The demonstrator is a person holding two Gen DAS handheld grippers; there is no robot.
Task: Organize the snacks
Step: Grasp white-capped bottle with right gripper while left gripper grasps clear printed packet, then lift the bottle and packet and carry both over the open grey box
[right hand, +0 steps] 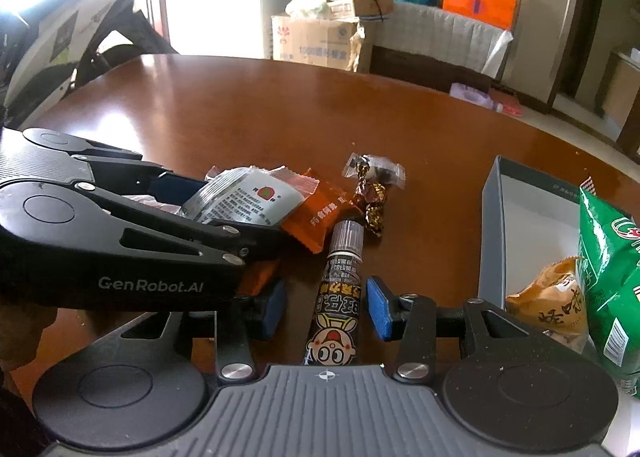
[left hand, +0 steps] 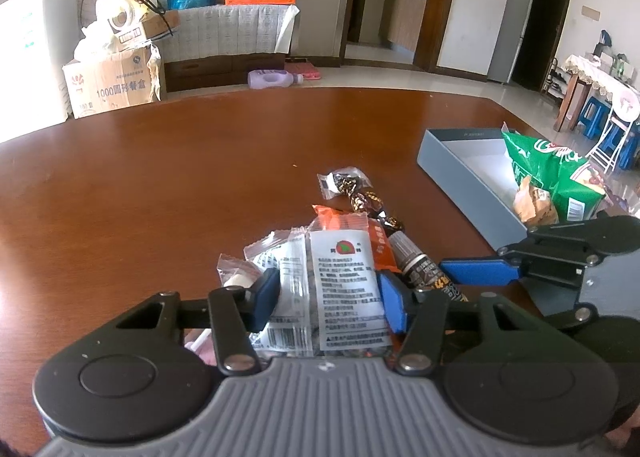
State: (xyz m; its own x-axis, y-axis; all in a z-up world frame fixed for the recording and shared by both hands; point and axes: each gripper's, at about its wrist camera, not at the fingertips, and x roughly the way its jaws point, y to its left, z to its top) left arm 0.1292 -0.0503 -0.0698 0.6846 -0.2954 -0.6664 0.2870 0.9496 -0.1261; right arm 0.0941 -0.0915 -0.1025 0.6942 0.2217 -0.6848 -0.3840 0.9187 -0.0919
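Two grippers work the snack pile on the counter (left hand: 160,161). The left gripper (left hand: 328,297) has its jaws around a white-label packet (left hand: 344,289), though contact is unclear; the right gripper (right hand: 326,307) straddles a black tube (right hand: 340,297) with jaws apart, likely both bound for the grey box (left hand: 460,177).

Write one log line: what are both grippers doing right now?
left gripper: fingers around white packet | right gripper: fingers astride black tube, not touching | box: green bag inside

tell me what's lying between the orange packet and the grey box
In the right wrist view, the black tube snack and twisted foil candies lie between the orange packet and grey box.
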